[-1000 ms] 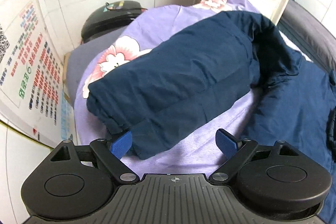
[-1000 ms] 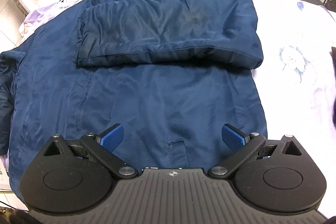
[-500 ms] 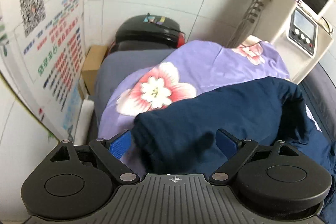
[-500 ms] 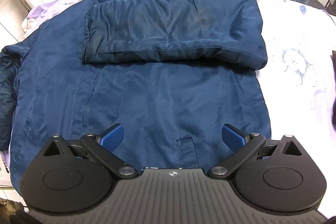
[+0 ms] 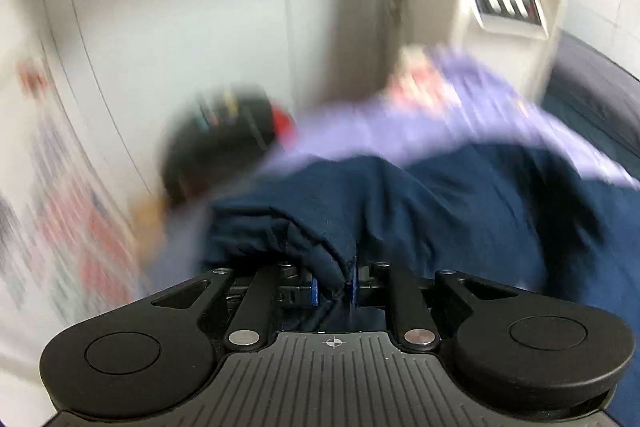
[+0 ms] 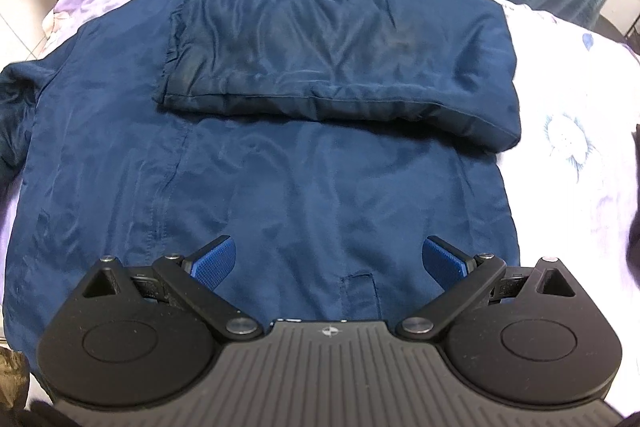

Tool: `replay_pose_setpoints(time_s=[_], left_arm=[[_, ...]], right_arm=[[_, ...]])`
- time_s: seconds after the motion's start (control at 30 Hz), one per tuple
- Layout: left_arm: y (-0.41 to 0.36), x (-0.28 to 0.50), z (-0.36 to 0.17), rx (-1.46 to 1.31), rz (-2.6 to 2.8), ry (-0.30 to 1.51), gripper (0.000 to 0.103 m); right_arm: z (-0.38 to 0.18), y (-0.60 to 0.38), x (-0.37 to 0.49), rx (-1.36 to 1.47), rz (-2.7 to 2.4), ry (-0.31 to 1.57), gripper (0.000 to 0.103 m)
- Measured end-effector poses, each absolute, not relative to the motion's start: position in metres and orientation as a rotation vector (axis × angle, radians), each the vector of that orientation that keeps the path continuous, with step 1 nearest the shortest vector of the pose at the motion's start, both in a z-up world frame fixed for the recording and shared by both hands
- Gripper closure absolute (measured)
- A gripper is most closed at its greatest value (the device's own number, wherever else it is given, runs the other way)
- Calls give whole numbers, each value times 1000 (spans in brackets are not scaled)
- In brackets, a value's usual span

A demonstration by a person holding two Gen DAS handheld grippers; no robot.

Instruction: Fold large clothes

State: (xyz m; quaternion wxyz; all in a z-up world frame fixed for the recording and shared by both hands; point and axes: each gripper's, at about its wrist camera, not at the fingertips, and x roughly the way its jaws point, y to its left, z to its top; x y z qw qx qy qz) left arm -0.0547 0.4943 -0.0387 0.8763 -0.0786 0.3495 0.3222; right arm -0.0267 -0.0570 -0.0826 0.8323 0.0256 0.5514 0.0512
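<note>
Jacket [image 6: 280, 187] lies flat on the bed, collar at the far end, hem nearest the right gripper [image 6: 329, 263]. One sleeve [image 6: 320, 67] is already folded across the chest, its long axis running crosswise from the right shoulder toward the left side. The other sleeve [image 5: 400, 211] extends off the jacket's left edge, and this is the part in hand: the left gripper [image 5: 333, 291] has its jaws closed nearly together on a bunched fold of the cuff end. The left view is heavily motion-blurred, so the depth of fabric between the pads appears small but cannot be confirmed.

The governing relation: the held sleeve runs away from the left jaws toward the jacket body, which lies to that gripper's right. The fold therefore calls for carrying the cuff rightward across the chest, parallel to the folded sleeve.

The right gripper hovers above the hem with jaws spread wide, holding nothing. Purple floral bedsheet [image 6: 580, 155] surrounds the jacket.
</note>
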Motion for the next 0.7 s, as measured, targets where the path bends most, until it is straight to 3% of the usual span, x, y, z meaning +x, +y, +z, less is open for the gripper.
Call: replay_pose_setpoints(time_s=[0.17, 0.3, 0.37, 0.53, 0.7], left_arm=[[558, -36, 3, -53, 696, 589, 44], [582, -10, -43, -79, 725, 726, 9], [587, -7, -79, -166, 805, 834, 0], [592, -40, -135, -487, 872, 899, 0], [590, -95, -140, -759, 799, 782, 0]], right_arm=[[-86, -53, -25, 53, 106, 1181, 3], [-88, -48, -23, 50, 98, 1195, 3], [-88, -45, -22, 49, 95, 1204, 3], [-86, -39, -19, 33, 86, 1211, 3], [-88, -31, -16, 27, 90, 1220, 3]])
